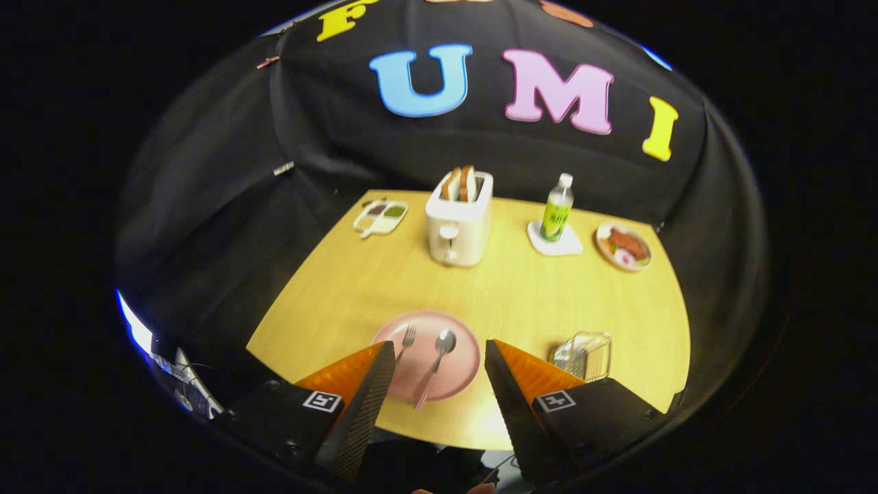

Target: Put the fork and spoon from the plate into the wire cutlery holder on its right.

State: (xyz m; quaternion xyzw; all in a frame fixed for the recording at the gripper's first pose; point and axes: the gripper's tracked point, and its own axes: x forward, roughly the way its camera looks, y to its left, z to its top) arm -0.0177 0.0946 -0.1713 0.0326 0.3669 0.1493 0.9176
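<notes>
The gripper (439,357) is hanging wide open and empty above the pink plate (461,367). The spoon (435,368) is lying between its fingers, handle pointing back; the fork (406,341), probably parallel, is hugging the left finger. The wire cutlery holder (584,355) is sitting just beside the right finger.

One fork (407,339), one spoon (439,357), two plates (461,374) — one toaster (458,223), one bottle (557,209)

Gripper (440,350) spread wide (nothing held), fork (407,339), spoon (436,363) on plate (461,367)
</notes>
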